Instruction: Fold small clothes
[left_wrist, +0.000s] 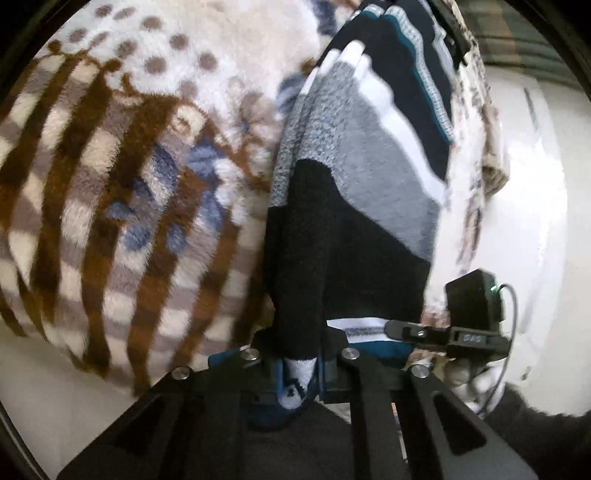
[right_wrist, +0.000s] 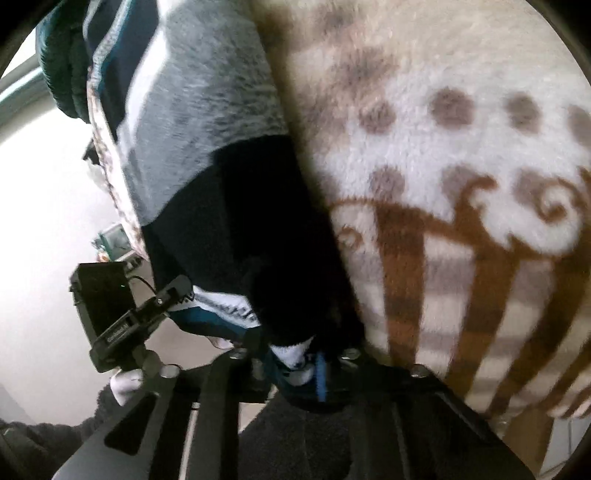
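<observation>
Patterned fleece blanket (left_wrist: 129, 166), white floor (right_wrist: 44, 221)

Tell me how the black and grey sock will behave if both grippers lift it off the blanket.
Sock looks soft and fuzzy, so it will likely sag between left gripper and right gripper. Probably light. Its nap may cling to the fleecy blanket.

Both wrist cameras look steeply down, very close. Both share the striped garment (left_wrist: 354, 206) (right_wrist: 207, 155) on the patterned fleece blanket (left_wrist: 122, 166) (right_wrist: 443, 184).
</observation>
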